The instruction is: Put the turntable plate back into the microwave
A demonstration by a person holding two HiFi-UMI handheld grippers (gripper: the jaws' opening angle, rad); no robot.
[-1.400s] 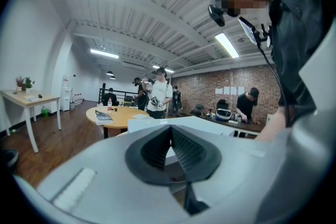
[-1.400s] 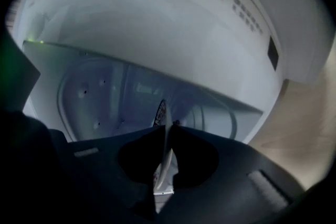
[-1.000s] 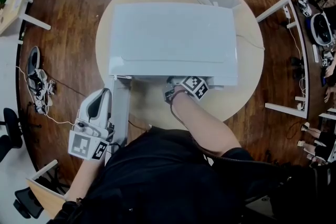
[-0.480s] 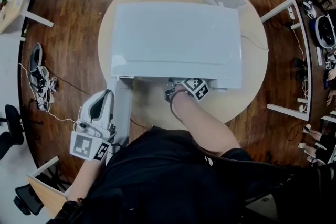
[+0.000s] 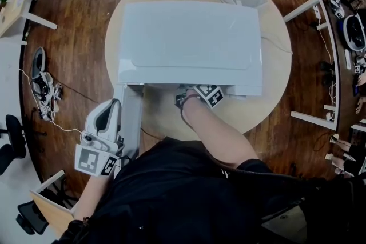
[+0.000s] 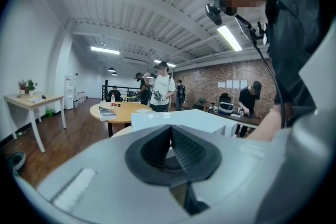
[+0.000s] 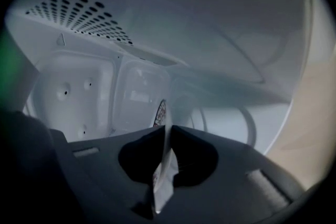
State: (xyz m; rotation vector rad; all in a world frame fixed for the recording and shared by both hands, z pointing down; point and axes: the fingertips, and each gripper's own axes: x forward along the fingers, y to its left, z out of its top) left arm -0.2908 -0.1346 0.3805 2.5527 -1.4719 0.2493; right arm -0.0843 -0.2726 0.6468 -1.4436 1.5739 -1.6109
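You are holding the left gripper (image 5: 112, 107) low at your left side, just beside the outer face of the microwave's open door (image 5: 132, 123). Its jaws are resting together with nothing between them, and it is pointing past the door toward the room.

Your right forearm is reaching across the front edge of the round table (image 5: 274, 66), and the right gripper (image 7: 167, 132) is sitting in the mouth of the microwave (image 5: 189, 37), its marker cube just showing under the front lip of the oven. Its jaws are pinching the rim of the turntable plate (image 7: 164, 170): the clear glass is running edge-on between the pads and then spreading ahead and to the right of the gripper, so the plate is lying inside the cavity, beyond the fingertips. Whether it is resting on the cavity floor cannot be told.

Past the plate the white back wall and the perforated vent holes (image 7: 79, 10) are showing through the glass.
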